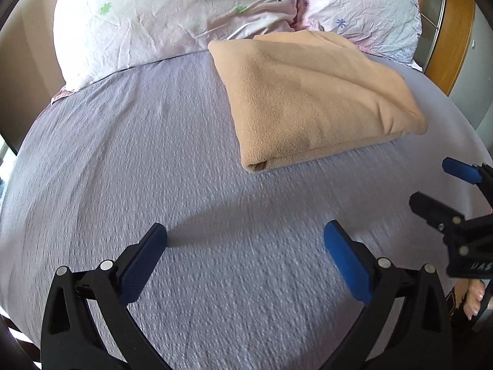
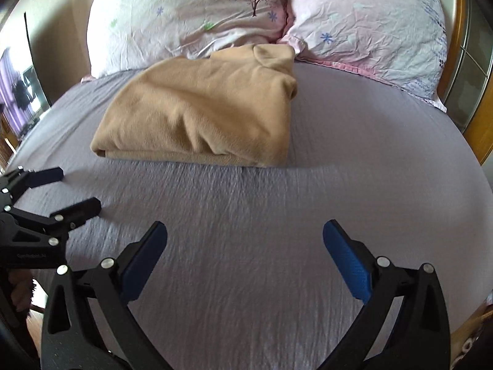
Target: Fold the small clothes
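The tan garment point(image 2: 200, 114) is lying folded on the bed point(image 2: 339, 185) just below the pillows point(image 2: 191, 21). The left gripper point(image 1: 245, 242) and right gripper point(image 2: 245, 242) are hovering with jaws released, holding nothing. Any further tug is likely risking undoing the loose fold.

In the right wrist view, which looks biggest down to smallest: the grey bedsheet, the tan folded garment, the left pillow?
1. Grey bedsheet, filling most of the view.
2. and 3. Tan folded garment and left pillow: they look alike; the pillow lies farther off and partly hidden, so unranked.
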Action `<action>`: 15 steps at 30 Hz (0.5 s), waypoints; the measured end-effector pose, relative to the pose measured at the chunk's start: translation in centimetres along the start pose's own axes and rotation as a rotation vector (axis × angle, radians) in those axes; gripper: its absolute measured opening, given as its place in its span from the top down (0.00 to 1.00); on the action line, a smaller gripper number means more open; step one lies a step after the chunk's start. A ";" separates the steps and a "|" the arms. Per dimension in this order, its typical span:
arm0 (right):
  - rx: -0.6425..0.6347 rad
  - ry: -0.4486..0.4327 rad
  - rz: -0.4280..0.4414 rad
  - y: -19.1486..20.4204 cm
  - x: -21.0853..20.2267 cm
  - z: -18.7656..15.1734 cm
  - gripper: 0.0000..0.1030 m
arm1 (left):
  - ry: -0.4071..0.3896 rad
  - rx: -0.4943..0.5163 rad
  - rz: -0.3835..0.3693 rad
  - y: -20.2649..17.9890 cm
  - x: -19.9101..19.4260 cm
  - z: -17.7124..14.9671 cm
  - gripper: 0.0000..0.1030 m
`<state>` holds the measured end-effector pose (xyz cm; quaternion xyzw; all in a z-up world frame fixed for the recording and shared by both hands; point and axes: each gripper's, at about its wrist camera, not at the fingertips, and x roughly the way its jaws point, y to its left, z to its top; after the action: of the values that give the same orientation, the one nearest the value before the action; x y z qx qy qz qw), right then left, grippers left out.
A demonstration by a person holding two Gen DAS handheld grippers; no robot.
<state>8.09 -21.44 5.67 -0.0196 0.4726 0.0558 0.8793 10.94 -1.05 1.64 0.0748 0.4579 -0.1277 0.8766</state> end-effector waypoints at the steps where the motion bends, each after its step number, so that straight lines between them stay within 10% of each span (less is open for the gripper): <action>1: -0.008 0.010 -0.009 0.2 0.3 -0.1 0.02 | -0.004 0.001 0.001 0.0 0.0 -0.1 0.01; 15: 0.009 0.015 0.003 -0.2 0.6 -0.4 0.02 | -0.031 -0.001 0.002 -0.1 -0.1 -0.2 0.01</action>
<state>8.10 -21.61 4.93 -0.0153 0.4793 0.0546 0.8758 10.72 -1.04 1.62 0.0727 0.4444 -0.1278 0.8837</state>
